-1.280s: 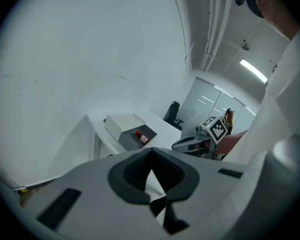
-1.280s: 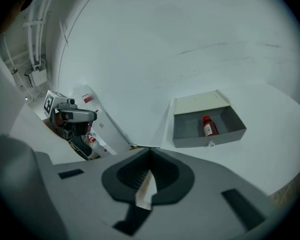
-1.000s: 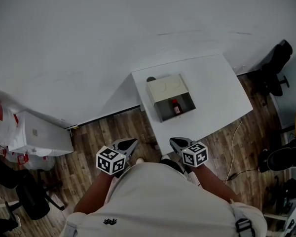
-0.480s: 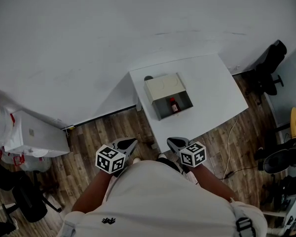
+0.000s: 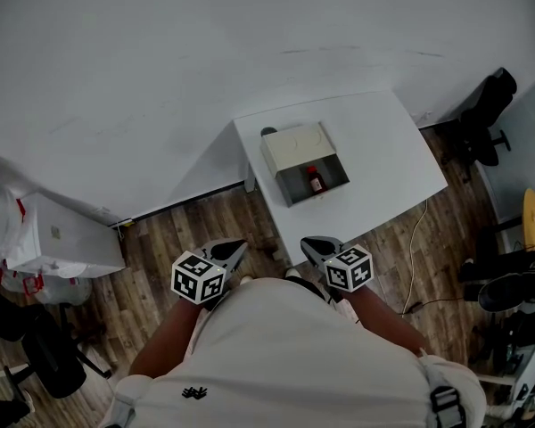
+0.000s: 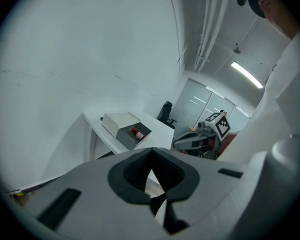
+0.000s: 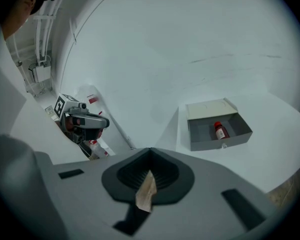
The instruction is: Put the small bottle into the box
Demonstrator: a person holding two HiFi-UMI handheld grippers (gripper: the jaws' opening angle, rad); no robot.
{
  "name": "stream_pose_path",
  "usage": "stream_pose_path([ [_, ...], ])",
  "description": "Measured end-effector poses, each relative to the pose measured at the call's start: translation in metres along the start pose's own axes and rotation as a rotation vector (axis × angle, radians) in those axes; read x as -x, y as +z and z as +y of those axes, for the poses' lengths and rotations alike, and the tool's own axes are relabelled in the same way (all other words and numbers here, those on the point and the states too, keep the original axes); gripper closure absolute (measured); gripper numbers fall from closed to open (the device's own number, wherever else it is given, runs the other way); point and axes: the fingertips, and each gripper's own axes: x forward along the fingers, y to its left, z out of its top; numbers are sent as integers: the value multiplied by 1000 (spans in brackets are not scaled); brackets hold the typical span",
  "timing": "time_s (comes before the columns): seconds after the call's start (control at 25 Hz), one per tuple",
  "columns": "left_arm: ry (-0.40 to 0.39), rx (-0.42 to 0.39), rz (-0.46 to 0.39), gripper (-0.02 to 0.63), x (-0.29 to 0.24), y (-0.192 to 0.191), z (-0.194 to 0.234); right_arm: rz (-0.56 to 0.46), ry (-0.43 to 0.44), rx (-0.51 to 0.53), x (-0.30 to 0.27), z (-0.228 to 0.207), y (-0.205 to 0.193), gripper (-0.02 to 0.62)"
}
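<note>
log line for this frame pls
small bottle: inside open box | left hand-held gripper: shut, empty | right hand-held gripper: shut, empty | both: off table

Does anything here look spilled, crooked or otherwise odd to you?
Nothing stands out. The small bottle sits inside the open box on the white table, nothing spilled around it. The left gripper and right gripper hang near the person's body, off the table, fingers together, empty.
</note>
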Motion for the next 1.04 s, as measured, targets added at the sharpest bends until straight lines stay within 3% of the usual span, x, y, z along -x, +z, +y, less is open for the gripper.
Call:
stream_pose_path([
  [1.04,40,20,0,600,6,7,20,15,6,33,-8,-3,15,591],
])
